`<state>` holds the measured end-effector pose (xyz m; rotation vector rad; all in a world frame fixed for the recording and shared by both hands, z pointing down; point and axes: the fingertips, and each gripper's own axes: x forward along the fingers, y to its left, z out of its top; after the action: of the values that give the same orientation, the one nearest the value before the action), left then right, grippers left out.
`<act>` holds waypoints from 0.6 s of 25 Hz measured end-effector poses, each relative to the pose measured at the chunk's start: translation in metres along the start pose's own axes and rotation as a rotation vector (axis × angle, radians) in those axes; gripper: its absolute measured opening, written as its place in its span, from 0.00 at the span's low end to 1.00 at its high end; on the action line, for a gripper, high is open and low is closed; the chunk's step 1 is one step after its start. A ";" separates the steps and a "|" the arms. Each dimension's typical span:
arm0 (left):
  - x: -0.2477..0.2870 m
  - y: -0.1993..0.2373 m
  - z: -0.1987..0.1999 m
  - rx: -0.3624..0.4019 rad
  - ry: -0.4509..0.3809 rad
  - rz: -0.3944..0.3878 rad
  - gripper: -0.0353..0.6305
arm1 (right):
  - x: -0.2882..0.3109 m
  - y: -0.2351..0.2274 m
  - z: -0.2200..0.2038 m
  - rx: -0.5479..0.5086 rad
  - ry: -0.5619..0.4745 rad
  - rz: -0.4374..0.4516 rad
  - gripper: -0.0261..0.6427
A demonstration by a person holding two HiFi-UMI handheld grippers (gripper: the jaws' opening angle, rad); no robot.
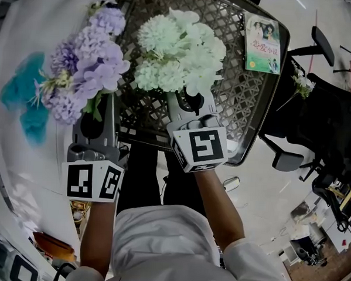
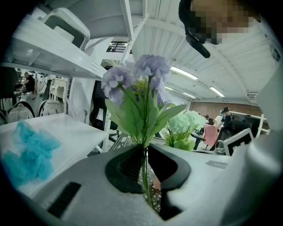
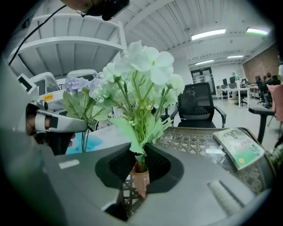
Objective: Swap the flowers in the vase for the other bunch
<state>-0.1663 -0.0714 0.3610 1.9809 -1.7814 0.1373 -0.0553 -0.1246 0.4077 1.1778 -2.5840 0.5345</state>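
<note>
Our forearms [image 1: 218, 199] stretched forward side by side, left gripper [image 2: 145, 152] pinching lilac flower bunch [image 1: 88, 62] stems, right gripper [image 3: 139, 152] nipping white flower bunch [image 1: 177, 49] above small brown vase [image 3: 139, 180]

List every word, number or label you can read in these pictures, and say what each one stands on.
Book on the lattice table: green Chinese characters on the cover, too small to read with certainty.
Yellow sticker on the white machine, right gripper view: a few dark digits, too blurred to read.
No other text can be read.
</note>
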 end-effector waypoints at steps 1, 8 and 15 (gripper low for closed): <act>0.000 0.000 0.000 -0.004 -0.003 0.001 0.11 | 0.000 0.000 0.000 -0.002 0.000 0.000 0.14; 0.000 0.001 -0.002 -0.018 -0.009 0.002 0.11 | 0.000 -0.003 0.001 -0.006 -0.009 -0.008 0.13; 0.000 -0.001 -0.001 -0.023 -0.013 0.001 0.11 | -0.002 -0.006 0.003 -0.008 -0.012 -0.011 0.12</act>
<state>-0.1649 -0.0713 0.3614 1.9696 -1.7837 0.1043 -0.0498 -0.1280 0.4059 1.1960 -2.5853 0.5153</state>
